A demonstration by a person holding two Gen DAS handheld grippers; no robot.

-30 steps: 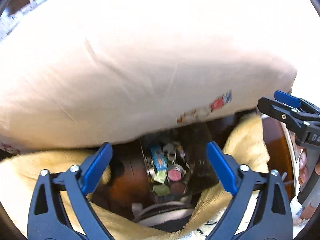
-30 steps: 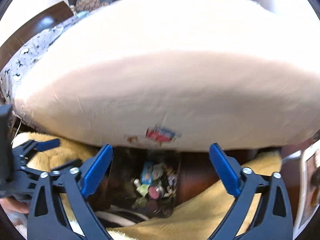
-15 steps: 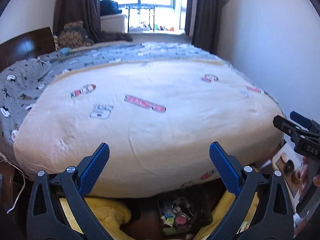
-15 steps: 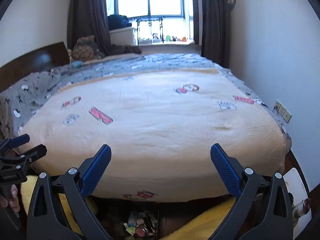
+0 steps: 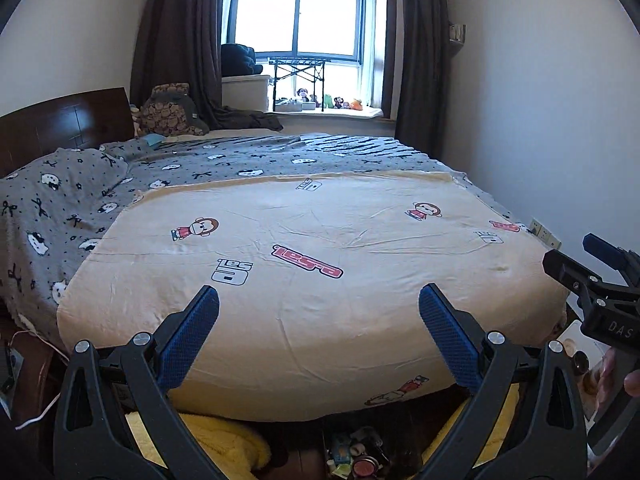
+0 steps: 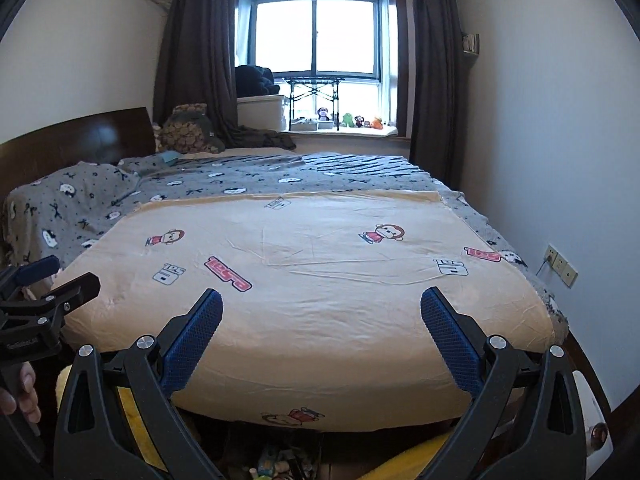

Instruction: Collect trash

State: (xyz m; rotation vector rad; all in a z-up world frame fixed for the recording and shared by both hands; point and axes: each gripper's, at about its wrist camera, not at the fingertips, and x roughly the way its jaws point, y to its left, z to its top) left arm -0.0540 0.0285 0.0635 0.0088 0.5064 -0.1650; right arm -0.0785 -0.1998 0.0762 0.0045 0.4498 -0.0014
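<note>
A pile of small trash (image 5: pixel 356 460), with a red round lid and coloured wrappers, lies in a dark container on the floor at the foot of the bed, at the bottom edge of the left wrist view; it also shows in the right wrist view (image 6: pixel 280 462). My left gripper (image 5: pixel 318 334) is open and empty, raised above the bed's end. My right gripper (image 6: pixel 320 338) is open and empty at about the same height. Each gripper shows at the side of the other's view.
A wide bed with a beige cartoon-print blanket (image 5: pixel 320 260) and a grey quilt (image 5: pixel 100 184) fills the room ahead. A yellow fluffy cloth (image 5: pixel 224 444) lies on the floor by the trash. A window (image 5: pixel 300 20) with dark curtains is behind; a wall (image 6: pixel 560 120) stands on the right.
Both grippers have risen and tilted up from the trash on the floor. The views went from the blanket's underside and the trash to the whole bed and window.
</note>
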